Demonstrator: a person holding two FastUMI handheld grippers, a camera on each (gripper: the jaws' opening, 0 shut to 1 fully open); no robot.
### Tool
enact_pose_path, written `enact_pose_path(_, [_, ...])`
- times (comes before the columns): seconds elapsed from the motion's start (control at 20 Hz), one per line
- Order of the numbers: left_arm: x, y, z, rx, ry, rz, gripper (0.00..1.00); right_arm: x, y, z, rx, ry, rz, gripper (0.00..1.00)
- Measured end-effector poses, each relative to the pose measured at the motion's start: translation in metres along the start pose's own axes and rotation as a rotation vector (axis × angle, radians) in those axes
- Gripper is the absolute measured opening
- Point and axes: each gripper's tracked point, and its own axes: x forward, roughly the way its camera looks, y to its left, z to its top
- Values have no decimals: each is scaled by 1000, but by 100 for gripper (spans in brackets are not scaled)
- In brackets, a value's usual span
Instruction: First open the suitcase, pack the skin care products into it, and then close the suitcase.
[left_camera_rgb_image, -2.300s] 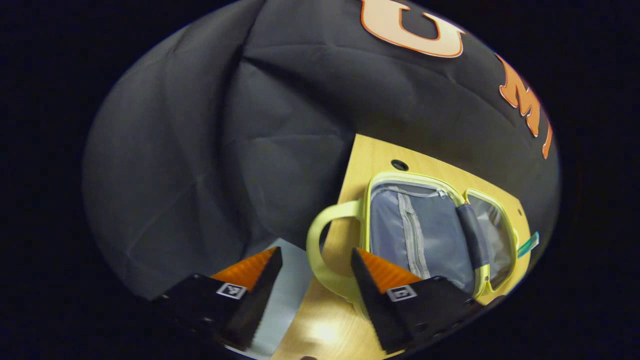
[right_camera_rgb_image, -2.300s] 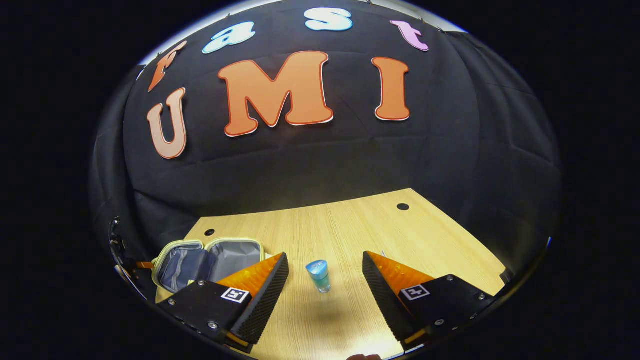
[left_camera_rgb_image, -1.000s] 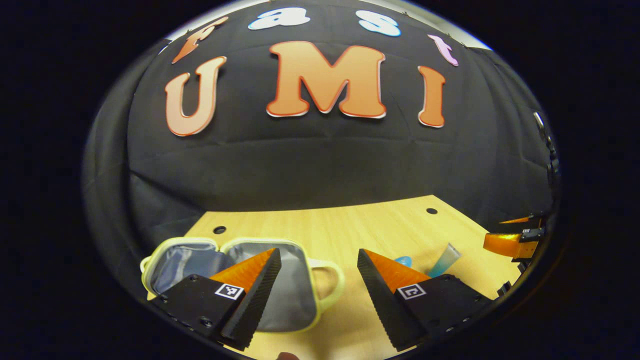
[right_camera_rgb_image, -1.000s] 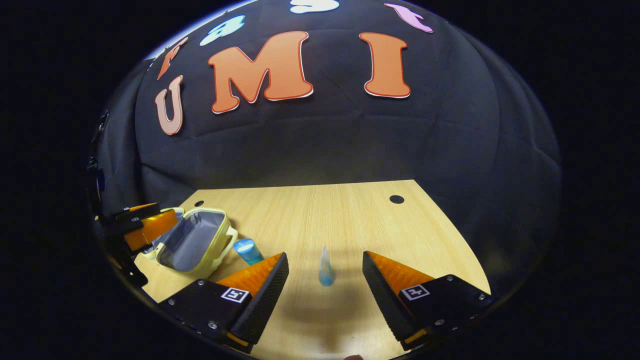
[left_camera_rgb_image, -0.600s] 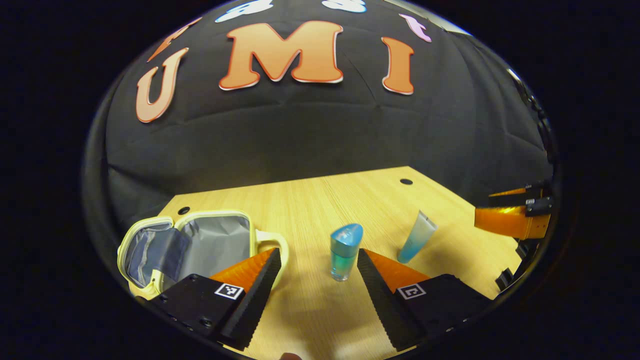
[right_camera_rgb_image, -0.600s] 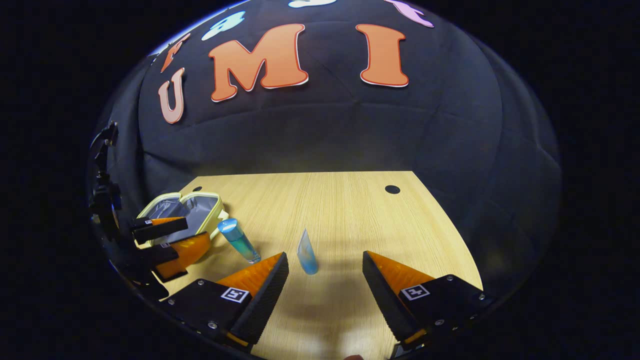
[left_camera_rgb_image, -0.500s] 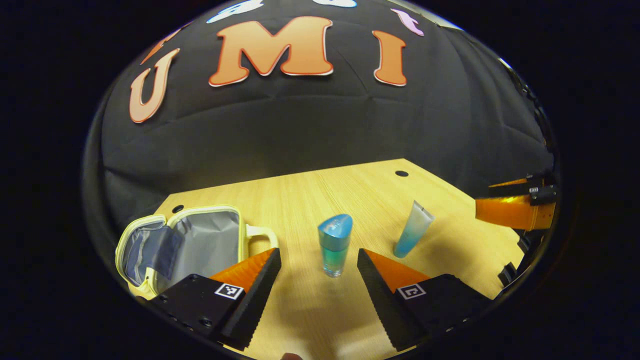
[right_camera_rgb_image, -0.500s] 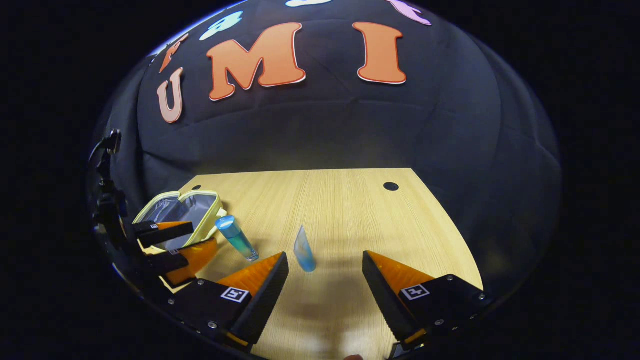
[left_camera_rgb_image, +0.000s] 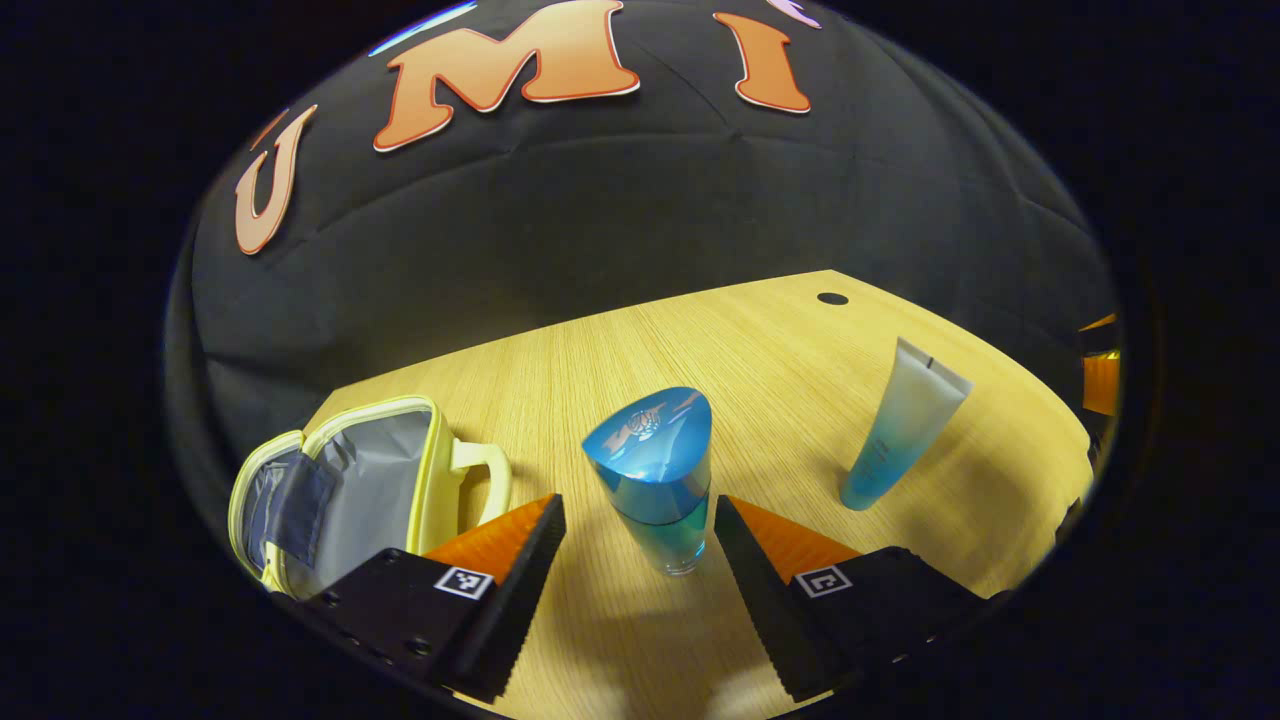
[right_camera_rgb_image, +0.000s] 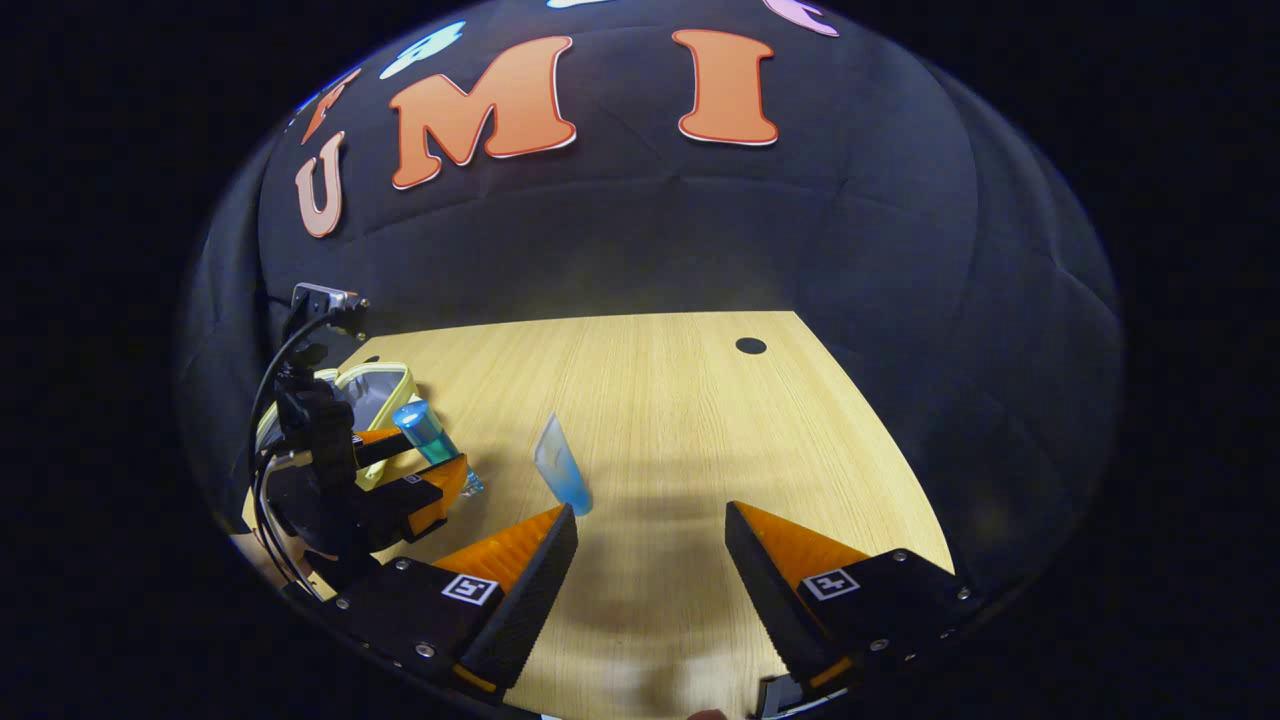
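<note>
A blue bottle (left_camera_rgb_image: 655, 475) with a shiny blue cap stands upright on the wooden table (left_camera_rgb_image: 720, 350). My left gripper (left_camera_rgb_image: 635, 515) is open and the bottle's base sits between its fingers, with no contact to be seen. A pale tube (left_camera_rgb_image: 900, 425) with a blue lower end stands to the right. The yellow-trimmed case (left_camera_rgb_image: 340, 490) lies open at the left, its grey lining showing. In the right gripper view my right gripper (right_camera_rgb_image: 650, 525) is open over bare table; the tube (right_camera_rgb_image: 562, 465), the bottle (right_camera_rgb_image: 432, 440), the case (right_camera_rgb_image: 378, 400) and the left gripper (right_camera_rgb_image: 410, 475) lie to its left.
The table's far edge meets the black cloth wall. A round cable hole (left_camera_rgb_image: 831, 298) sits near the far right corner of the table. Cables and the left gripper's body (right_camera_rgb_image: 305, 450) stand at the left in the right gripper view.
My left gripper swung away from the open case and closed in on the blue bottle, which now stands between its fingers. My right gripper drifted right, so the tube slid to its left.
</note>
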Motion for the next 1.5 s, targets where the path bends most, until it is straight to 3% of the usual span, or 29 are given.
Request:
enact_pose_path(0.2, [2, -10, 3, -42, -26, -34, 56, 0, -1, -6, -7, 13, -8, 95])
enact_pose_path(0.3, [-1, -10, 6, -66, -26, -53, 52, 1, 3, -5, -17, 11, 1, 95])
enact_pose_path(0.6, [-34, -6, 24, -89, -55, -89, 51, 15, 36, -8, -48, 20, 63, 95])
enact_pose_path(0.75, [-38, -3, 11, -94, 2, -87, 51, 23, 50, -8, -78, 16, 92, 95])
enact_pose_path(1.0, [-80, 12, 31, -140, 6, -121, 51, 51, 68, -13, -82, 37, 130, 95])
enact_pose_path(1.25, [-125, 48, 56, -190, -1, -104, 51, 94, 82, -29, -122, 78, 148, 95])
enact_pose_path(1.5, [-151, 91, 57, -230, 14, -48, 51, 124, 85, -42, -111, 124, 143, 84])
